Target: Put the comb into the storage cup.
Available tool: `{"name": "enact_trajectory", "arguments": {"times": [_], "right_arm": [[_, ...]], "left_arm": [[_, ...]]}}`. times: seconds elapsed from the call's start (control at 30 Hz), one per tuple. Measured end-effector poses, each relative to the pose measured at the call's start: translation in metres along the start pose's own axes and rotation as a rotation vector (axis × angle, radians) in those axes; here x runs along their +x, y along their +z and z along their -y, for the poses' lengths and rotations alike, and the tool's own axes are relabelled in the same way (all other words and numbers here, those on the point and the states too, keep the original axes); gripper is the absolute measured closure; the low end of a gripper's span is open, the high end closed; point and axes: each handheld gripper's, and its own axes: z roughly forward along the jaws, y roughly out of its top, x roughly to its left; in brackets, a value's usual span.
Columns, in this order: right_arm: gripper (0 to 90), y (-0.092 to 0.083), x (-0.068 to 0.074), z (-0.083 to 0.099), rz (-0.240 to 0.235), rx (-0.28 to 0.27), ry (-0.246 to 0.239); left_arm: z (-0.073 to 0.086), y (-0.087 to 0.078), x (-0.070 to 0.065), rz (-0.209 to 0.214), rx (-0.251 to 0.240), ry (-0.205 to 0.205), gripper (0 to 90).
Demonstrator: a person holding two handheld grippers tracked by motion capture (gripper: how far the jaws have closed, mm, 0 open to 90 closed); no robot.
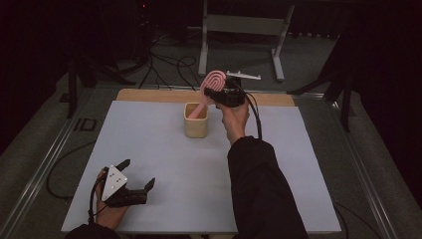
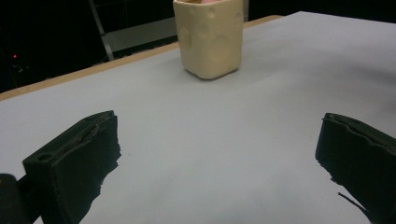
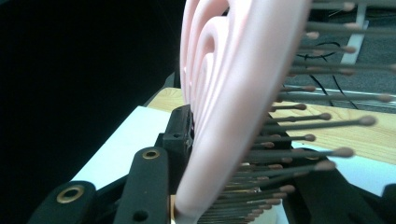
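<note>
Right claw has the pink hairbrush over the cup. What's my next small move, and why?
Probably lower it a little further, then open. The right claw is shut on the head of the pink plastic hairbrush, whose handle already slants into the cream square cup. The left claw rests open on the table, away from the cup.

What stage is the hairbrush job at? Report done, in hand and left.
Done: the right gripper is shut on the pink hairbrush, and the handle tip already dips into the cream cup. In hand: the brush leans, head above the rim. Left: probably lowering and letting go. The left gripper rests open near the table's front edge.
</note>
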Motion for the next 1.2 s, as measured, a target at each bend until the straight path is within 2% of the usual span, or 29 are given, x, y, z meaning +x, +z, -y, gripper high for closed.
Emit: {"name": "enact_trajectory", "arguments": {"times": [1.2], "right_arm": [[63.5,0.015,0.001,0.011,0.008,0.046,-0.016]], "left_arm": [[0.000,0.000,0.000,0.000,0.002,-0.001,0.0]]}}
